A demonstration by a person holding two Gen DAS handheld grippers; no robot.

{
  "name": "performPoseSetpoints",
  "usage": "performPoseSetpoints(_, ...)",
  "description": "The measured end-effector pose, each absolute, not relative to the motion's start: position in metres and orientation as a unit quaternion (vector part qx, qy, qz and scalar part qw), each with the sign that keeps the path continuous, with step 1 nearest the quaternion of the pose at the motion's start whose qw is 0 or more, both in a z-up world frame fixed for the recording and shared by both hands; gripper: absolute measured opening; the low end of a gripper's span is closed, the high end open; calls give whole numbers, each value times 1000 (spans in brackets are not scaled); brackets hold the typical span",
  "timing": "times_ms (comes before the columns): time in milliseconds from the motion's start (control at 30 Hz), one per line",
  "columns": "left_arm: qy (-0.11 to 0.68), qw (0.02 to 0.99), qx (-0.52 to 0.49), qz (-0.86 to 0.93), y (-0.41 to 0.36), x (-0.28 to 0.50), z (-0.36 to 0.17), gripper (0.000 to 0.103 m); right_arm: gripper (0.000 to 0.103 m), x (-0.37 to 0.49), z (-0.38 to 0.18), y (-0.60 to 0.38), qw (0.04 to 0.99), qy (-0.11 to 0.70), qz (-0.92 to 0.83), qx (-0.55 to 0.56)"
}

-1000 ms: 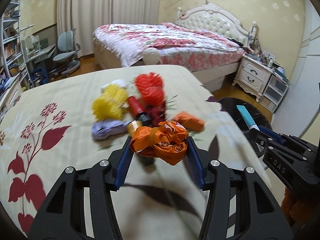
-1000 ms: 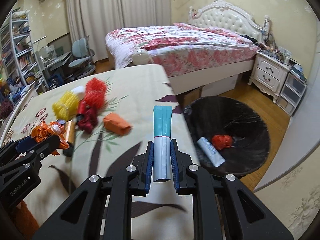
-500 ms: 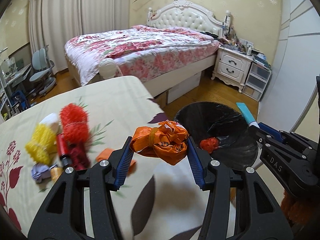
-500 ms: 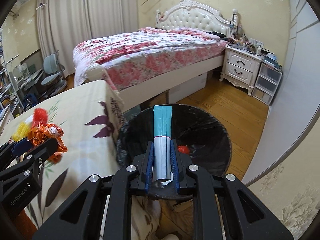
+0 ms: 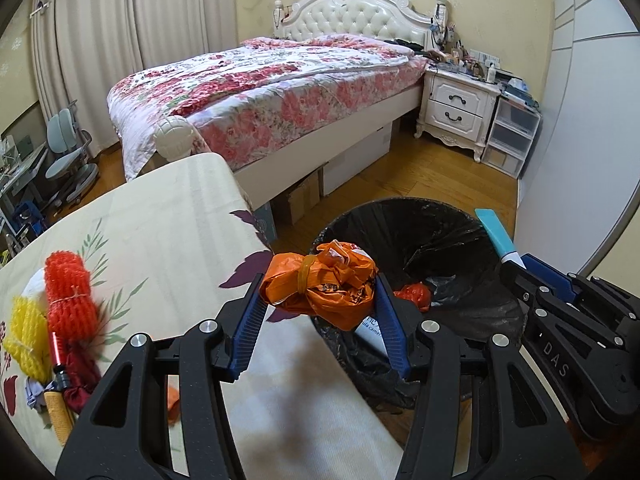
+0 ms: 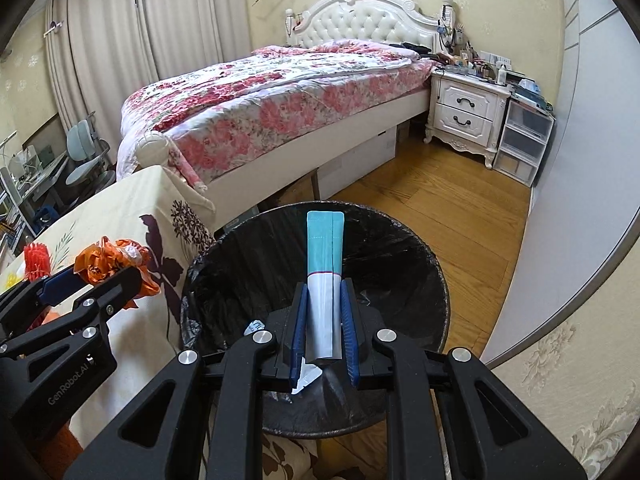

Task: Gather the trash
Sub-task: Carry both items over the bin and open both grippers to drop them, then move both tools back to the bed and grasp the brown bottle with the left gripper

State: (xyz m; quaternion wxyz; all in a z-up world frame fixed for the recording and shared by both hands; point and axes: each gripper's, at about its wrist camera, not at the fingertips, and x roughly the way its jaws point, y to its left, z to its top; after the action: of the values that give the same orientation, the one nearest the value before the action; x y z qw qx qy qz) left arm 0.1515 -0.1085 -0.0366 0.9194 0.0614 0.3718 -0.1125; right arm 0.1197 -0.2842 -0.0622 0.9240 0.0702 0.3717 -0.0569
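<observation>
Left tongs [image 5: 318, 304]: we pinch the orange bag [image 5: 320, 286], at the bin [image 5: 436, 220] rim.
Right tongs [image 6: 324, 320]: we clamp the tube [image 6: 324, 276] above the bin's mouth, ready to drop.

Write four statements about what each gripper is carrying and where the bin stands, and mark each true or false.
1. The left gripper holds a crumpled orange bag. True.
2. The right gripper is empty. False: it is shut on a teal and white tube.
3. The black-lined bin stands on the wooden floor beside the table. True.
4. The bin is empty. False: a red wad already lies inside.
</observation>
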Motion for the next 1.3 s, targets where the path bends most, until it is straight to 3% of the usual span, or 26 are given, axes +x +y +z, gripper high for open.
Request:
performPoseSetpoints(600, 391, 912, 75, -105, -131, 171, -52, 52, 18, 134, -76, -300, 920, 377, -70, 79)
performPoseSetpoints(767, 389, 912, 77, -107, -133, 171, -52, 59, 18, 135, -78, -303, 919, 378, -73, 81)
performPoseSetpoints(833, 388, 912, 78, -106, -133, 171, -52, 69, 20, 135, -79, -303, 919, 377, -74, 81)
performPoseSetpoints(967, 379, 917, 74, -102, -132, 169, -49, 81, 37, 133, -79, -303, 920, 375, -78, 81)
performPoseSetpoints(1300, 369, 922, 68, -92, -122, 158, -40, 89, 56, 123, -73, -301, 923, 366, -91, 75)
